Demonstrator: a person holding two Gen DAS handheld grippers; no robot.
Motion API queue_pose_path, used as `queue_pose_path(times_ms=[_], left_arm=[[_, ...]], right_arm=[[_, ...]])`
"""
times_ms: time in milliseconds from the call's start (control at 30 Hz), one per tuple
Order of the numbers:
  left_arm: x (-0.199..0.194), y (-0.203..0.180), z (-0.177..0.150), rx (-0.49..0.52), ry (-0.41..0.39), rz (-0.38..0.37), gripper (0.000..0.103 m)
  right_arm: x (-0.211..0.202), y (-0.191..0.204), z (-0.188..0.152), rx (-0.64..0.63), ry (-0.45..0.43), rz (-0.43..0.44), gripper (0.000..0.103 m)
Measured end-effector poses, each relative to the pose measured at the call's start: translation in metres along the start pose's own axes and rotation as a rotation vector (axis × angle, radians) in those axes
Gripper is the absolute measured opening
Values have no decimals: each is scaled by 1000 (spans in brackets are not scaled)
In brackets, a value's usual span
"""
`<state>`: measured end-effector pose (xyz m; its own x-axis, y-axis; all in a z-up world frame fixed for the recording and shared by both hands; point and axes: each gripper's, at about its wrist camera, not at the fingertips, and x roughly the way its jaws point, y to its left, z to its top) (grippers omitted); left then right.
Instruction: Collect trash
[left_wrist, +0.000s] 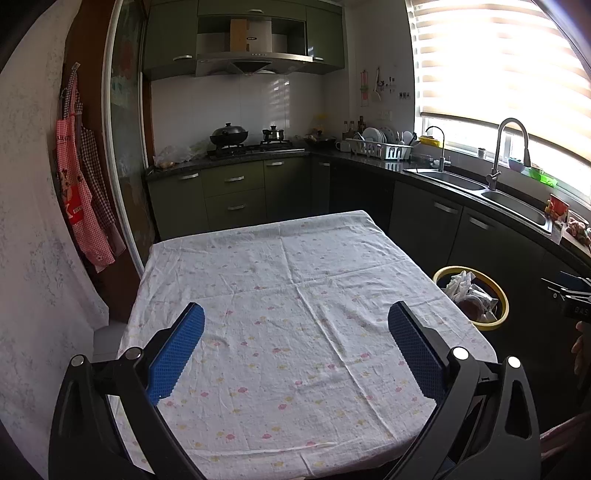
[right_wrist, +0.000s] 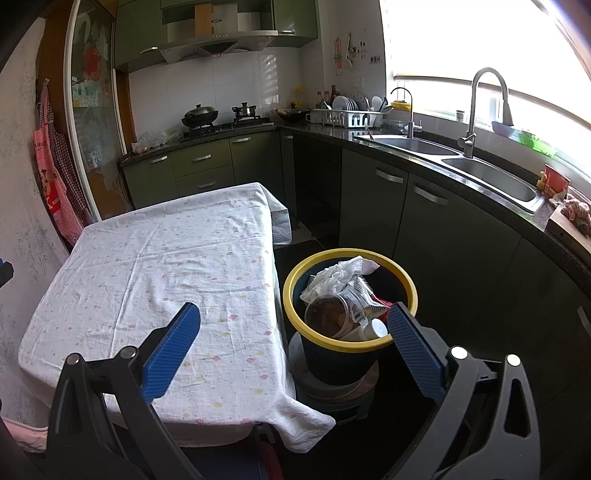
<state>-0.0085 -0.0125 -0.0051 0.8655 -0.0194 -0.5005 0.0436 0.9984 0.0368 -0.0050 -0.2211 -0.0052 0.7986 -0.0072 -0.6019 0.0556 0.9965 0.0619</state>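
Observation:
A dark bin with a yellow rim (right_wrist: 406, 284) stands on a low stool right of the table; it also shows in the left wrist view (left_wrist: 500, 295). It holds crumpled white paper (right_wrist: 340, 273), a clear plastic cup (right_wrist: 327, 314) and wrappers. My left gripper (left_wrist: 295, 314) is open and empty above the table with its floral cloth (left_wrist: 280, 280). My right gripper (right_wrist: 293, 314) is open and empty, over the table's right edge and the bin's near rim. No trash shows on the cloth (right_wrist: 166, 258).
Kitchen counter with a double sink (right_wrist: 491, 177) and tall tap (right_wrist: 476, 110) runs along the right. A stove with a wok (left_wrist: 229, 134) and a dish rack (left_wrist: 380, 147) stand at the back. Aprons (left_wrist: 79, 177) hang on the left wall.

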Motion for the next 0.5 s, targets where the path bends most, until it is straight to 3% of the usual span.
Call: queue_pose_path(times_ms=[500], left_arm=[[1,0,0,1,5,1,98]], right_arm=[[3,3,0,-3,3,0,97]])
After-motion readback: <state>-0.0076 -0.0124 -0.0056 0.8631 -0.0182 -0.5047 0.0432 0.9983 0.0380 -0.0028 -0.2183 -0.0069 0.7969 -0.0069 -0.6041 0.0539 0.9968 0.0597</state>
